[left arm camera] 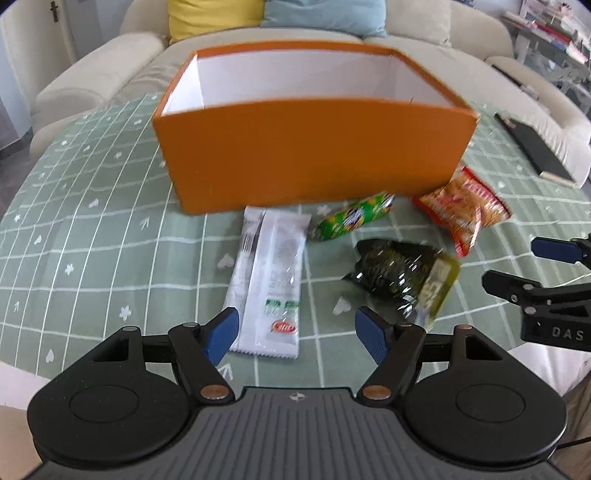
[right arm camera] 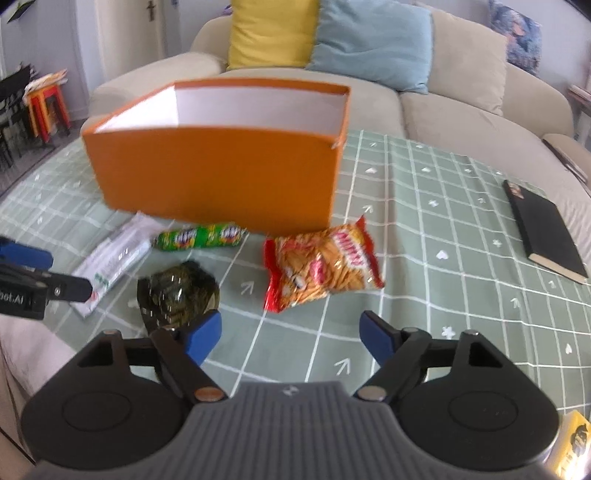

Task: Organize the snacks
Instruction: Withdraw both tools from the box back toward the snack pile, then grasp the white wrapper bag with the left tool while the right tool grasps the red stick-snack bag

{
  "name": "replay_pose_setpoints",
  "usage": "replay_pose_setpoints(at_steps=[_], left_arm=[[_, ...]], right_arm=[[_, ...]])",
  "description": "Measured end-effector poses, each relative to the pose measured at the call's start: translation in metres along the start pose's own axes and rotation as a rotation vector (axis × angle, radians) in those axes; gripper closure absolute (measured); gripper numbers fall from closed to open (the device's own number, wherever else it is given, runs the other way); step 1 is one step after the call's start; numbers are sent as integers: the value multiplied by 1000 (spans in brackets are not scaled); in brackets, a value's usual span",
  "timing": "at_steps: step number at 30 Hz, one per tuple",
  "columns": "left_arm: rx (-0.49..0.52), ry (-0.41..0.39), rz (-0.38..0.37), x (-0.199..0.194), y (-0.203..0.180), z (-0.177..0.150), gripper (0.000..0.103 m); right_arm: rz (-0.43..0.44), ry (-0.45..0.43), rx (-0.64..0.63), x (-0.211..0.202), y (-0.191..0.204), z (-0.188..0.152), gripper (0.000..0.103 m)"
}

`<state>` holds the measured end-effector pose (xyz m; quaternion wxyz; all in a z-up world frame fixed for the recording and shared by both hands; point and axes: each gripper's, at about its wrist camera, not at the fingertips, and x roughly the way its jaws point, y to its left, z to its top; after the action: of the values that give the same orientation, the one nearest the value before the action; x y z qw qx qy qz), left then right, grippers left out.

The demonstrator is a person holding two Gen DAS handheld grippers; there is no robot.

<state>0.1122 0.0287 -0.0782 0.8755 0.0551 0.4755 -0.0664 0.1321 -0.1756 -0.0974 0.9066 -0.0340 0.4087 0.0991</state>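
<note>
Left wrist view. Left gripper (left arm camera: 296, 332) spread wide, blue pads (left arm camera: 221, 334) holding nothing. White sachet (left arm camera: 269, 284) lies lengthwise straight ahead, its near end between the fingertips but lower, on the green grid tablecloth (left arm camera: 92, 229); whether a pad touches it cannot be told. Ahead and right of the gripper: dark green snack pack (left arm camera: 400, 278), with a green candy roll (left arm camera: 352, 219) beyond it and a red-orange snack bag (left arm camera: 463, 210) farther right. Orange box (left arm camera: 314, 155) stands open-topped past all the snacks, white inside, interior floor hidden behind its front wall. Right gripper (left arm camera: 517, 264) enters from the far right edge, fingers parted. Black notebook (left arm camera: 535, 147) far right, on the cloth's edge.

Right wrist view. Right gripper (right arm camera: 291, 334) also wide open, nothing between the pads (right arm camera: 376, 338). This view alone shows a yellow packet (right arm camera: 570, 448) at the lower right corner, and red stools (right arm camera: 46, 107) far left. Red-orange snack bag (right arm camera: 323, 266) sits just ahead of the open jaws. Dark green snack pack (right arm camera: 177, 291) ahead-left, close to the left pad; contact unclear. Green candy roll (right arm camera: 199, 236) and white sachet (right arm camera: 114, 258) farther left, near the orange box (right arm camera: 218, 177). Left gripper (right arm camera: 48, 271) pokes in from the left, over the sachet's end. Black notebook (right arm camera: 545, 229) well apart, right. Sofa (right arm camera: 461, 107) with yellow cushion (right arm camera: 269, 33) and blue cushion (right arm camera: 373, 40) behind.
</note>
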Motion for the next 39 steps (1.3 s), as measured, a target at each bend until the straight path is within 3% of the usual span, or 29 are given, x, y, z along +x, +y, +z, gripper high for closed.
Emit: replay_pose_setpoints(at_steps=[15,22,28,39], left_arm=[[-33,17,-26,27,16,-1,17],[43,2,14,43,9,11,17],[1,6,15,56,15,22,17],[28,-7,31,72,13,32,15]], right_arm=[[20,87,12,33,-8,-16,23],[29,43,4,33,-6,-7,23],[-30,-41,48,31,-16,12,23],[-54,-45,-42,62,-10,34,18]])
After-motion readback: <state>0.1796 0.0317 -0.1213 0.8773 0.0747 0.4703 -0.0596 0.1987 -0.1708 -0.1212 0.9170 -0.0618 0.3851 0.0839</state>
